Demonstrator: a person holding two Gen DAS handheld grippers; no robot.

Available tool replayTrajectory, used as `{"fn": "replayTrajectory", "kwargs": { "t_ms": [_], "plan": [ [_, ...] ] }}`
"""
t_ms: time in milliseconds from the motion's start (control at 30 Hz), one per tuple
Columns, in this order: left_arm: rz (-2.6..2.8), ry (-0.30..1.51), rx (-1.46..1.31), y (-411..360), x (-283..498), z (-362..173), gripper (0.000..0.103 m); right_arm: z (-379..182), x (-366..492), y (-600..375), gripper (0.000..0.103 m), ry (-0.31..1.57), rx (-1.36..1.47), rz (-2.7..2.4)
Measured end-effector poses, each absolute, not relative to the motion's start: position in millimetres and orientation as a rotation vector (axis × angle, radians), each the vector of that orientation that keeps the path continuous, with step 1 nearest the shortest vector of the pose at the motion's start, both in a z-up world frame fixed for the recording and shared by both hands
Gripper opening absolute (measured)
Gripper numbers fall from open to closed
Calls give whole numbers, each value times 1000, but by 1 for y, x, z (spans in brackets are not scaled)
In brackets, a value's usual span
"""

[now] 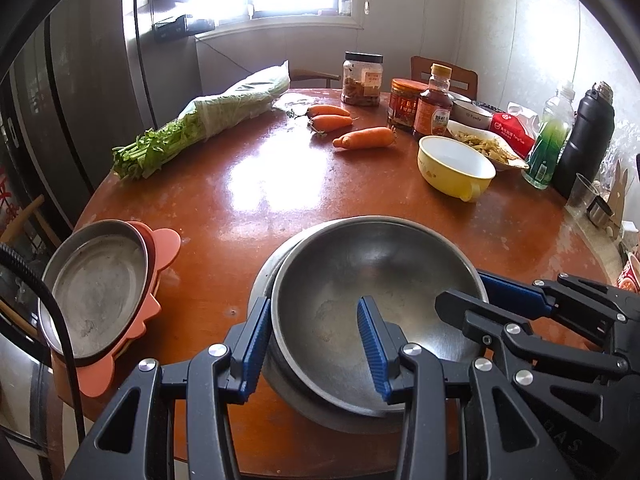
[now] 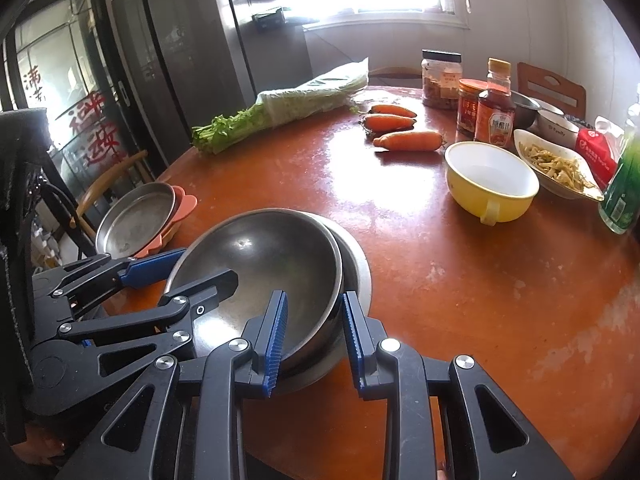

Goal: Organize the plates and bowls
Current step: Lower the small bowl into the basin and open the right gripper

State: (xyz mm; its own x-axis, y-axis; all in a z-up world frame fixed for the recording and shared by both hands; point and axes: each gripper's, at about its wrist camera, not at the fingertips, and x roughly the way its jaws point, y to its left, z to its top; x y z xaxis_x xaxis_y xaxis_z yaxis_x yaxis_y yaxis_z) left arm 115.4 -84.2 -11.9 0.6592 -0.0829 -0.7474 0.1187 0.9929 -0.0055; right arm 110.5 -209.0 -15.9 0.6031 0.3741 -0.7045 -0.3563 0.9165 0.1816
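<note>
Two steel bowls sit nested near the front edge of the round brown table [image 1: 240, 200]. The upper bowl [image 1: 360, 272] [image 2: 260, 252] lies off-centre and tilted in the lower bowl [image 1: 332, 420] [image 2: 356, 264]. My left gripper [image 1: 316, 344] [image 2: 208, 266] is shut across their near-left rim, one pad outside and one inside the upper bowl. My right gripper [image 2: 316, 340] [image 1: 468, 292] is shut across the right rim in the same way. A steel plate [image 1: 96, 292] [image 2: 136, 220] rests on pink plates [image 1: 160, 248] [image 2: 186, 204] at the left edge.
A yellow handled bowl [image 1: 456, 164] [image 2: 492, 184] and a white dish of food [image 1: 488, 144] stand at the right. Behind them are jars, a sauce bottle [image 1: 434, 104] and drink bottles. Three carrots [image 1: 364, 138] and bagged greens [image 1: 200, 128] lie at the back.
</note>
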Motion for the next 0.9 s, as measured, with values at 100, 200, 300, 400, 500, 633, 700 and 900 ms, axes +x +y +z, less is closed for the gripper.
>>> {"fn": "replayTrajectory", "kwargs": {
  "t_ms": [100,200,300,400,500,633,700,900],
  "plan": [
    [-116,834,49,-84,116,-11,43,-17,112,-209,30,823,24,421],
    [-118,835,47,-84,116,-11,43,-17,112,-210,30,823,26,425],
    [-111,830,51,-84,115,-10,44,-17,111,-210,30,822,28,426],
    [-95,823,62,-85,114,-8,44,-18,111,-211,30,820,32,430],
    [-89,822,65,-85,113,-7,45,-17,111,-212,30,818,35,433],
    [-78,825,66,-85,113,-6,47,-14,111,-213,30,810,37,441],
    [-73,824,66,-85,113,-4,47,-10,111,-214,30,803,37,446],
    [-50,812,80,-86,111,2,51,-2,113,-221,38,781,71,464]
  ]
}}
